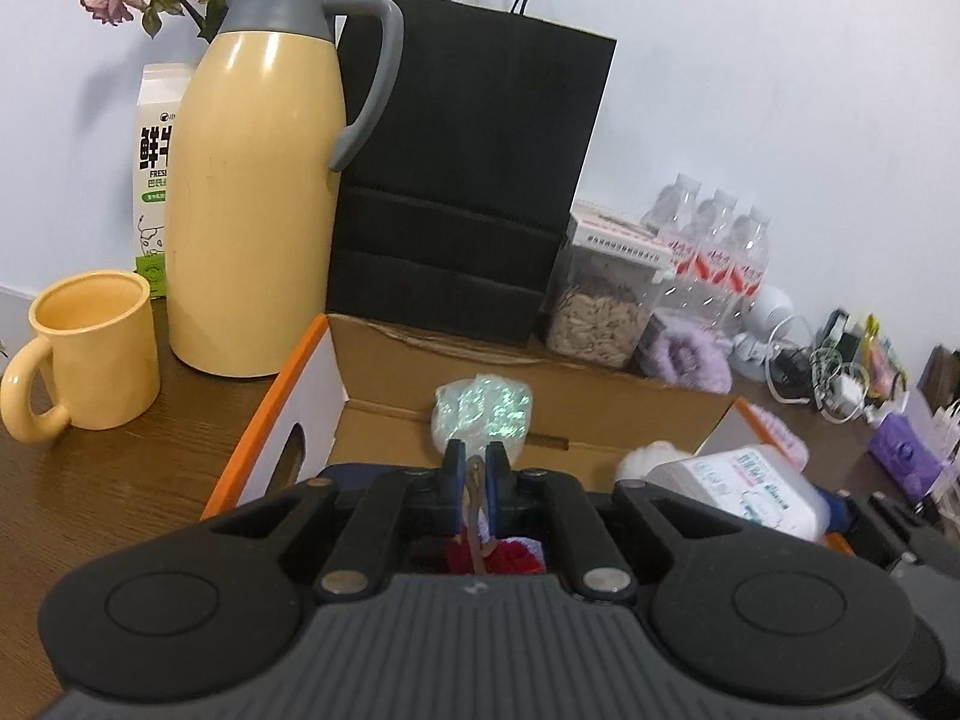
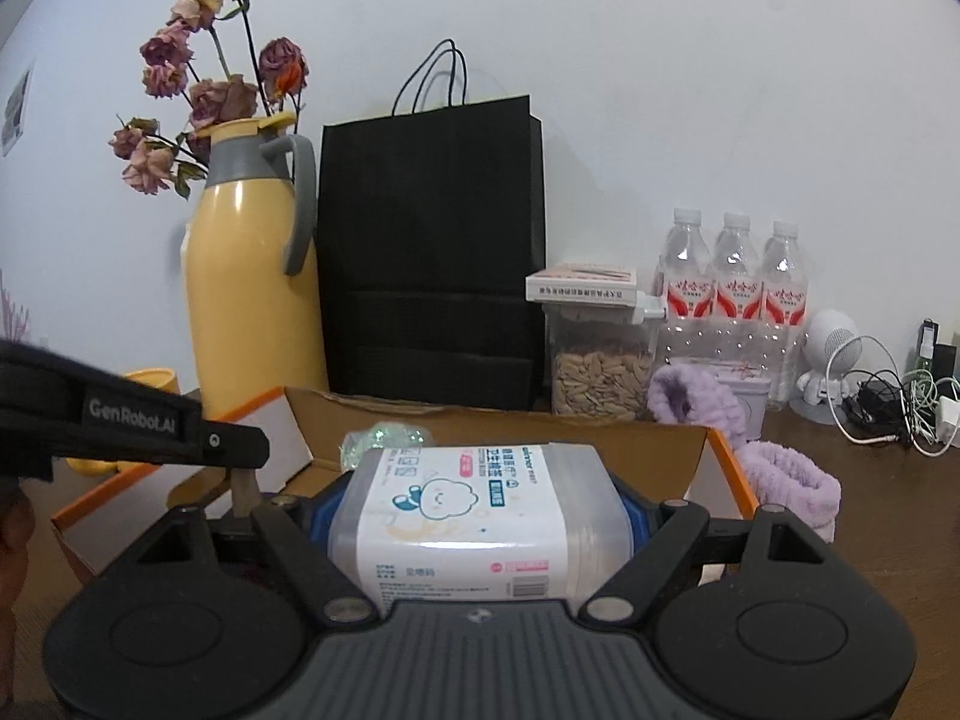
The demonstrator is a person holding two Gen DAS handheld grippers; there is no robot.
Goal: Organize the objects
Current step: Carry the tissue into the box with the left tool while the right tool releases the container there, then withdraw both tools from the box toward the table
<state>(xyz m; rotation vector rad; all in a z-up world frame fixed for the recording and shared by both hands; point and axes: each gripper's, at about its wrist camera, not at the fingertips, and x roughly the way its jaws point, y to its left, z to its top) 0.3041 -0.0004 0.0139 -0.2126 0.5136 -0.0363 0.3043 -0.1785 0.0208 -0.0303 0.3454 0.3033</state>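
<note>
An open cardboard box [image 1: 396, 360] with an orange rim stands on the wooden table, and a shiny green packet [image 1: 483, 411] lies inside it. Over the box, my left gripper [image 1: 475, 465] is shut on a thin brown cord [image 1: 477, 480]. A red and white item [image 1: 510, 558] hangs below the cord, mostly hidden. My right gripper [image 2: 480, 510] is shut on a clear plastic box of cotton swabs [image 2: 474, 516] with a white label. It holds this over the near side of the cardboard box [image 2: 540, 426]. The swab box [image 1: 744, 492] also shows at the right in the left wrist view.
Behind the box stand a yellow thermos jug [image 1: 252, 198], a black paper bag [image 1: 468, 180], a seed jar [image 1: 600, 306] and water bottles [image 1: 714, 246]. A yellow mug [image 1: 90, 354] is to the left. Purple fluffy items [image 2: 786, 486] and tangled cables [image 2: 888, 408] lie to the right.
</note>
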